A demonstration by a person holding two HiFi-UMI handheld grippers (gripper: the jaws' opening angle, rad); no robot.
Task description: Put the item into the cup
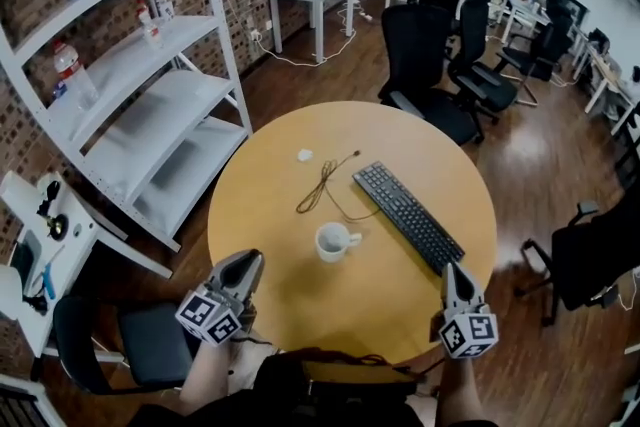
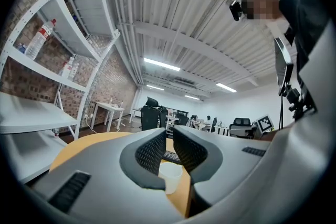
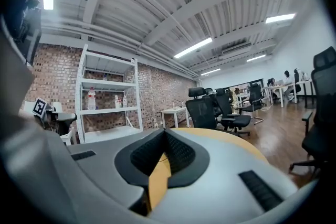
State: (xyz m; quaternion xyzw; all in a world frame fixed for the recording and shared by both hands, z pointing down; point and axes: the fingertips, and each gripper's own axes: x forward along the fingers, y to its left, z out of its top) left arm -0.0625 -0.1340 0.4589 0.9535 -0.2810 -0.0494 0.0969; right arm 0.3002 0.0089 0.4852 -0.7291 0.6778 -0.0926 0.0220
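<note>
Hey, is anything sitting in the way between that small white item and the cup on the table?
Only the thin black cable. Its loop lies flat on the table between the small white item and the cup, so carrying the item over it should work. The keyboard sits off to the side.

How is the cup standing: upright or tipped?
Upright: the cup sits on its base on the table, mouth facing up.

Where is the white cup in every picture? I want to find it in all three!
Head view: the white cup stands near the middle of the round table, left of the keyboard.
Left gripper view: low in the middle, on the table, seen through the gap between the jaws.
Right gripper view: not in it.
Shared landmark: the white shelf rack.
</note>
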